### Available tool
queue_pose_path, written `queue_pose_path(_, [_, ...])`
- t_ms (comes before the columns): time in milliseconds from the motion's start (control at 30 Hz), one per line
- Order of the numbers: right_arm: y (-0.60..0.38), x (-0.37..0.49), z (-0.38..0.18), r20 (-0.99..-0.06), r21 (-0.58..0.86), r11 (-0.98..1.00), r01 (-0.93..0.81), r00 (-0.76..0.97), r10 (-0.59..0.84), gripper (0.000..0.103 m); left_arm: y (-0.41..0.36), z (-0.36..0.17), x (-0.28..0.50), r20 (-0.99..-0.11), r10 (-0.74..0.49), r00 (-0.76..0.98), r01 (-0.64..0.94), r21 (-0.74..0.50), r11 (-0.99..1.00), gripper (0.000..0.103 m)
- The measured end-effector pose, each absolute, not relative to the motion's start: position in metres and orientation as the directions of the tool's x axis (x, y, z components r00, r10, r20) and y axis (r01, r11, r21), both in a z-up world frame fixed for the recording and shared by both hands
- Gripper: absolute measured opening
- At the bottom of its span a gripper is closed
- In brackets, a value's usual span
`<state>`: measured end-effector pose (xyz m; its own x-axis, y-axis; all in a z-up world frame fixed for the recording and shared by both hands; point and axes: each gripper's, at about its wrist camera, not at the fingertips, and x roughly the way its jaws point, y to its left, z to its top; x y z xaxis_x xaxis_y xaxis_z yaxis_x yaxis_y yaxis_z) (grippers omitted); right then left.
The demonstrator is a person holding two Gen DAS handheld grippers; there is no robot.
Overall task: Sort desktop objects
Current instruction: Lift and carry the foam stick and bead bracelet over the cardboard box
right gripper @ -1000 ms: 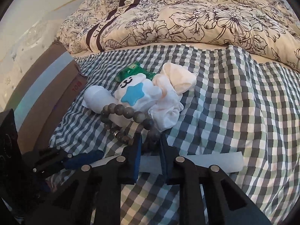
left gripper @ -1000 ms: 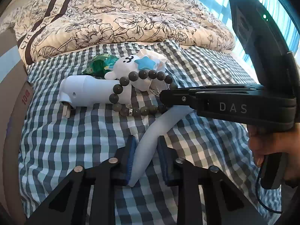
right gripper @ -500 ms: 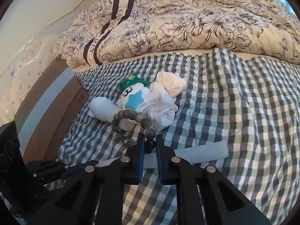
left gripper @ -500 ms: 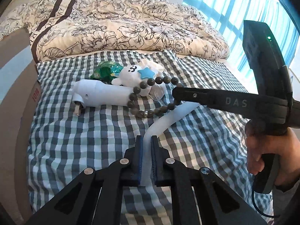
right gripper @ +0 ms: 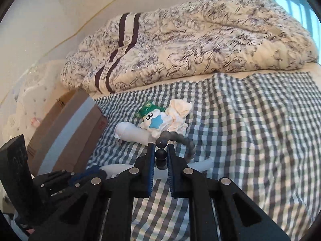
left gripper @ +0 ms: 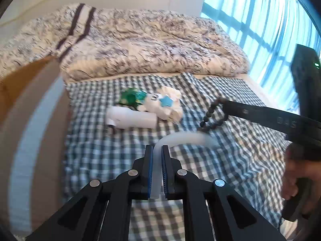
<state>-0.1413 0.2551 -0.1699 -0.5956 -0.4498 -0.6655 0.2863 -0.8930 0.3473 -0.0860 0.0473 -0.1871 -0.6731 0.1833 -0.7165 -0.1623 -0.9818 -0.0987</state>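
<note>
My left gripper [left gripper: 156, 150] is shut on a pale blue flexible strip [left gripper: 184, 138], lifted above the checked bedsheet [left gripper: 100, 156]. My right gripper [right gripper: 161, 147] is shut on a dark bead bracelet [right gripper: 176, 138] and holds it in the air; the bracelet also shows in the left wrist view [left gripper: 212, 116], hanging from the right gripper's tip. On the sheet lie a white cylinder-shaped device [left gripper: 130, 118], a white plush with a blue star [left gripper: 162, 104], a cream cloth [right gripper: 179, 110] and a green packet [left gripper: 129, 98].
A brown cardboard box [left gripper: 30, 140] with pale tape stands at the left edge of the bed, also in the right wrist view [right gripper: 70, 132]. A flowered duvet [left gripper: 130, 40] is heaped at the back. A window with blue curtains [left gripper: 260, 30] is at right.
Both grippers have risen and pulled back. The left one closed on the strip and lifted it; the right one lifted the bracelet off the pile and carried it right.
</note>
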Motion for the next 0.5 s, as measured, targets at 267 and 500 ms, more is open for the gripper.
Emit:
queue_pose_path(267, [0.263, -0.108, -0.139, -0.643, 0.308, -0.917, 0.252, -0.655, -0.396, 0.011, 0.031, -0.159, -0.067, -0.692, 0.171, -0.701, -0.121, -0.121, -0.985, 0.008])
queue_pose_path(500, [0.268, -0.082, -0.117, -0.629, 0.308, -0.921, 0.240, -0.675, -0.386, 0.011, 0.025, -0.128, -0.041, -0.645, 0.178, -0.743, -0.125, -0.127, -0.984, 0.008])
